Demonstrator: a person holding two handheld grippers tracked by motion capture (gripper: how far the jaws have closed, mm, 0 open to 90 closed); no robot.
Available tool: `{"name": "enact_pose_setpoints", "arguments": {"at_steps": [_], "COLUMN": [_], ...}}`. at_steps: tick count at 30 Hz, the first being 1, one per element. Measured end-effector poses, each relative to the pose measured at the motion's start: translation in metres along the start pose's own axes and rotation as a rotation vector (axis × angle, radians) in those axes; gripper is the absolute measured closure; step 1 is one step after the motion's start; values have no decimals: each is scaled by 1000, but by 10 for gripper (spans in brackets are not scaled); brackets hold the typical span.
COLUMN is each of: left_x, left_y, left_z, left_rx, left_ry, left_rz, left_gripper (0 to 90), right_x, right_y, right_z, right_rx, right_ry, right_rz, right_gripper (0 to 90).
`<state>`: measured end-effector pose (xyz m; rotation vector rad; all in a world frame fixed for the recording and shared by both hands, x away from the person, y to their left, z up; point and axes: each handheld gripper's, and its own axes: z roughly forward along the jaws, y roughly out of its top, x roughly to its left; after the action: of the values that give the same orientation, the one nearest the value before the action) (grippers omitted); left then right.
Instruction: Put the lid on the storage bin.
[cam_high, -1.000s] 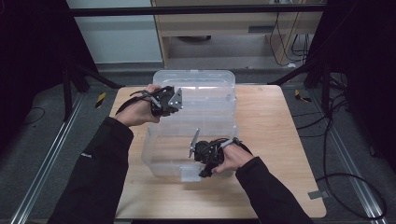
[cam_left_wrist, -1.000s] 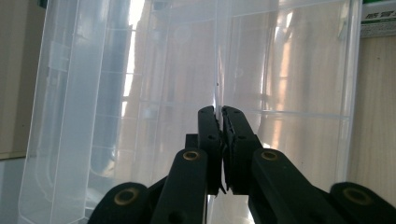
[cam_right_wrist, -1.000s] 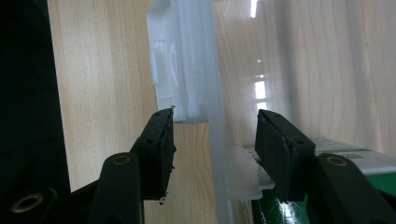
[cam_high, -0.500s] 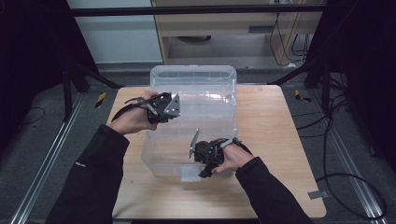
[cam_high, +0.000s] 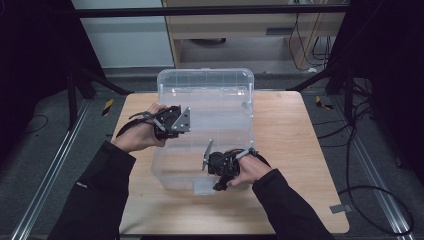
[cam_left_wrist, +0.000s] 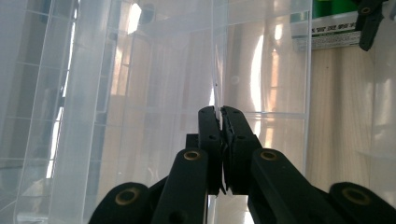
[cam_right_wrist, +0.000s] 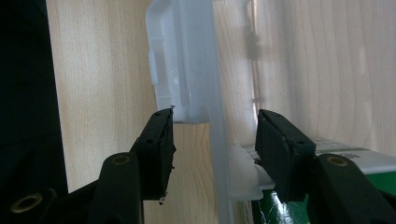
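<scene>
While gripper-pinched (cam_left_wrist: 219, 119): clear ribbed plastic bin (cam_high: 210, 95) (glossy)

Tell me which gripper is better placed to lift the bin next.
Left. The left gripper is shut on the bin wall, which stands between its closed jaws. The right gripper straddles the near wall with its jaws open, so it would have to close first.

A clear, glossy, smooth plastic box (cam_high: 210, 95) is seen on a pale wooden table (cam_high: 295, 145) with visible matt grain, while matt black plastic is shown by the left gripper (cam_left_wrist: 219, 116).
</scene>
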<state>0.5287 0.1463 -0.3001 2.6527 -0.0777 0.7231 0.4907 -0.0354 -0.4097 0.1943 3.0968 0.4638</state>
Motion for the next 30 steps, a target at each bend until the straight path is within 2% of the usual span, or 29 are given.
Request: {"name": "enact_pose_setpoints", "arguments": {"at_steps": [8,13,18,19,20,21,22,23,26,30], "left_x": [-8,-14,-19,-20,-20,-21,-19,-22,-25,-28], "left_y": [0,-1,-2,-1,0,0,0,-1,-4,-5], "left_z": [-4,-6,-7,-7,-7,-7,-9,-8,-9,-9], "left_rx": [9,18,9,12,14,12,35,12,-6,-4], "left_ry": [-18,-14,-11,-13,-19,-21,-25,-28,-38,-41], "left_rz": [-2,-3,-9,-5,-4,-5,25,-2,-13,-7], "left_gripper": [870,868,869,869,870,870,870,870,870,867], "right_x": [2,3,6,6,8,10,11,11,11,10], "right_y": [0,-1,0,0,1,5,6,7,6,6], "right_z": [0,-1,-1,-1,-4,-4,-4,-4,-4,-4], "right_rx": [-4,-9,-4,-21,-64,-62,-55,-45,-53,-55], "right_ry": [-8,-17,-27,-27,30,14,9,10,5,14], "right_rz": [-1,-15,-4,-13,8,6,9,12,3,8], "right_gripper": [475,467,465,570,659,659,658,659,659,658]}}
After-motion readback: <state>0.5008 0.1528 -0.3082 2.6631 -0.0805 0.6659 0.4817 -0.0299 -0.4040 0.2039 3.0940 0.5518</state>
